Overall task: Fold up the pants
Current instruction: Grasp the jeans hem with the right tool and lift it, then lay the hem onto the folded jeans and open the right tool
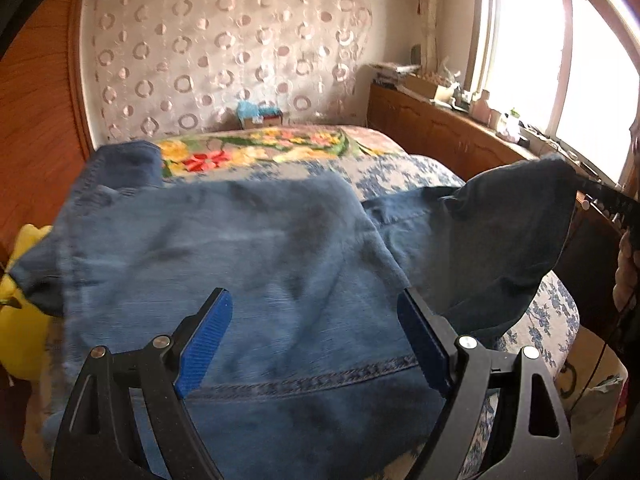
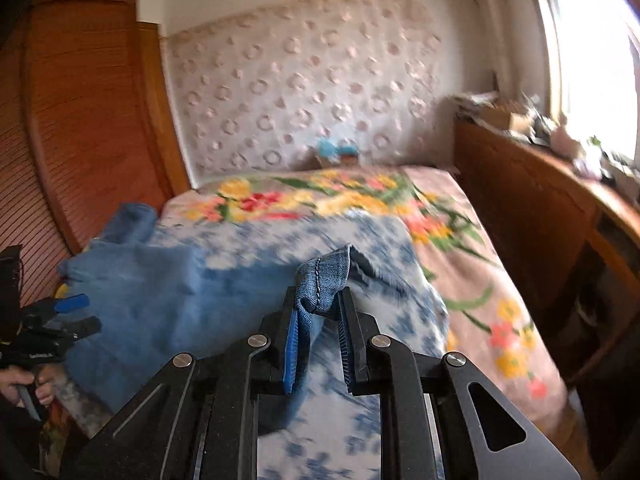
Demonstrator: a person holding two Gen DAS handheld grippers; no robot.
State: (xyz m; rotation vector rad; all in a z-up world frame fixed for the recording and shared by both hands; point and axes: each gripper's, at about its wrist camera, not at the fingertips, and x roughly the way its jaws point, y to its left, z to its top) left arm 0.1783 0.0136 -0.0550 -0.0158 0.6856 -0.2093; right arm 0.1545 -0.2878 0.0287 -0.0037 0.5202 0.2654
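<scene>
Blue denim pants [image 1: 248, 248] lie spread over the bed, waist seam near me. My left gripper [image 1: 316, 320] hovers just above them, open wide, with the cloth below its blue pads and nothing pinched. A dark corner of the pants [image 1: 520, 232] is lifted at the right, where my right gripper [image 1: 580, 182] holds it. In the right wrist view the right gripper [image 2: 320, 300] is shut on a folded hem of the pants [image 2: 328, 268], raised off the bed. The left gripper [image 2: 86, 314] shows at the far left, open, over the rest of the pants [image 2: 160, 300].
A blue-and-white flowered cover [image 2: 320, 420] and a floral blanket [image 1: 256, 152] lie on the bed. A wooden wardrobe [image 2: 80, 120] stands at the left; a cluttered wooden cabinet [image 1: 460, 132] runs under the window. A yellow object [image 1: 24, 320] sits at the bed's left edge. A small box [image 1: 260, 114] is by the padded headboard.
</scene>
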